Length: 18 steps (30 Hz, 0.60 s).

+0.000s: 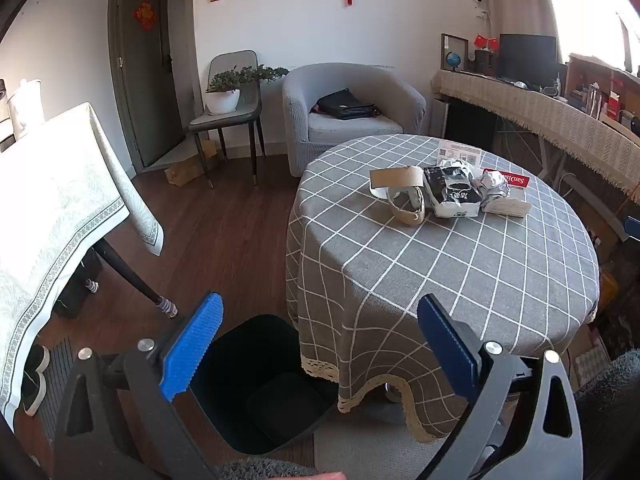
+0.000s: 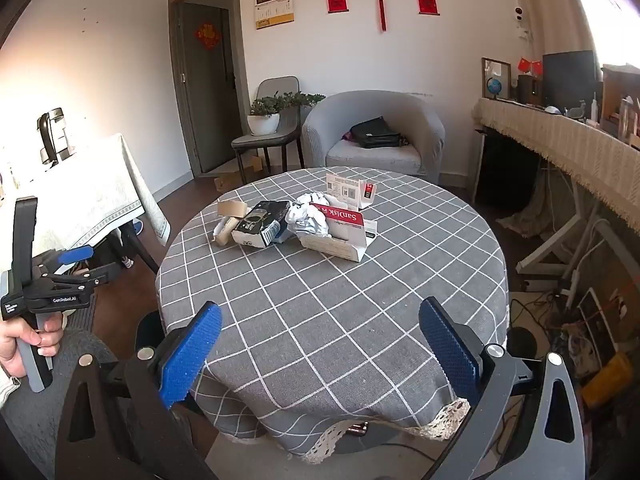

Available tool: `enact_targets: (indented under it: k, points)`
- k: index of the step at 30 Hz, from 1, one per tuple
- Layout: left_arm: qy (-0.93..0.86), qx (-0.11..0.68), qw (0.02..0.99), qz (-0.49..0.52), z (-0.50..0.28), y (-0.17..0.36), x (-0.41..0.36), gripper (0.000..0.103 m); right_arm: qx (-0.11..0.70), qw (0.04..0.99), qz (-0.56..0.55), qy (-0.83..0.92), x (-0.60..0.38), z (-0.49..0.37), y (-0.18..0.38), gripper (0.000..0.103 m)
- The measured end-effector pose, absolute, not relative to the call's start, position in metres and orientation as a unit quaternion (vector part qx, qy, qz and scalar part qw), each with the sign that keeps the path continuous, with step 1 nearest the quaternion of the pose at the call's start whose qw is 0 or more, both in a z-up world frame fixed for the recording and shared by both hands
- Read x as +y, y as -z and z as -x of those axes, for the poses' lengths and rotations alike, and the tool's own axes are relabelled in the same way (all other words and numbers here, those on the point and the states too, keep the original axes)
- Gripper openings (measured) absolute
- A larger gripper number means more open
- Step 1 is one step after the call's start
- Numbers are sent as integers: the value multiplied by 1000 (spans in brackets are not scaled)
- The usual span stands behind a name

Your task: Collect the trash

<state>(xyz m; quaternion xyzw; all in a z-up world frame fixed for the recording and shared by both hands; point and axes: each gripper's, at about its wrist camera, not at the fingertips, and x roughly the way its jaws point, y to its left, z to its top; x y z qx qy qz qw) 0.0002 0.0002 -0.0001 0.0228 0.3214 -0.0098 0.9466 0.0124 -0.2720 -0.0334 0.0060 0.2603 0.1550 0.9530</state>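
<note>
Trash pile (image 2: 296, 226): a loose cluster on the far half of the round table (image 2: 340, 304), which wears a grey cloth with a white grid and lace hem.

- Brown cardboard strip (image 1: 396, 177), flat, at the left end of the cluster, resting over a curled cardboard ring (image 1: 407, 208).
- Black-and-white printed package (image 1: 452, 194), crumpled, just right of the ring, touching it or nearly so.
- Crumpled white wrapper (image 1: 494, 185), bunched against the package's right side.
- Red SanDisk card pack (image 2: 338, 213), lettering upside down in the right wrist view, standing in an opened white carton (image 2: 340, 246).
- White printed leaflet with QR codes (image 2: 344, 189), upright, behind the pile, near the table's far edge.

Black bin (image 1: 260, 384): on the floor at the table's left side, mouth open, partly tucked under the cloth's hem.

Left gripper (image 1: 320, 344): blue pads spread wide, nothing between them, touching nothing; it hangs above the bin and the table's near edge. In the right wrist view a hand (image 2: 28, 344) grips its handle.

Right gripper (image 2: 320, 352): pads equally wide apart, empty, over the near part of the cloth, well apart from the pile.
</note>
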Motion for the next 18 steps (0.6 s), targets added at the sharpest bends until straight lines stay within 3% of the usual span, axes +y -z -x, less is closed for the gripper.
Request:
enact_targets:
  k: [18]
  points:
    - [10, 320, 947, -22, 1, 0, 2, 99, 262, 953, -6, -154, -270, -14, 37, 100]
